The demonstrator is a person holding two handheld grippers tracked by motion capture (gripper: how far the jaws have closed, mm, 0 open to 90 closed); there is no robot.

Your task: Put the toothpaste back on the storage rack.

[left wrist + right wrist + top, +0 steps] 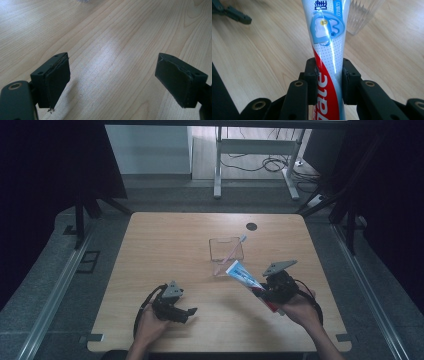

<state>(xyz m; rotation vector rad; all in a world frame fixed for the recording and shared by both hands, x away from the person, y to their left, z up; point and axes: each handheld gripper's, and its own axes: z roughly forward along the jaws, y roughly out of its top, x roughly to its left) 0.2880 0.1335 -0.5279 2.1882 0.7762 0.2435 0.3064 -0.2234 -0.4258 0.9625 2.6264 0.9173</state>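
On the pale wooden table (165, 245) a clear ribbed plastic cup (226, 249) holds a pink toothbrush (231, 252), just beside it my right gripper (329, 80) clamps the red, white and blue toothpaste tube (325, 37) above the tabletop, and my left gripper (112, 77) rests spread wide with nothing between its jaws.

Toothpaste tube (329, 50) showing white with a red band, pale blue dots and a blue tooth emblem. Cup (226, 249) looking clear, ribbed. Toothbrush (229, 254) showing pink. Table (165, 245) showing light woodgrain. Jaws appearing black.
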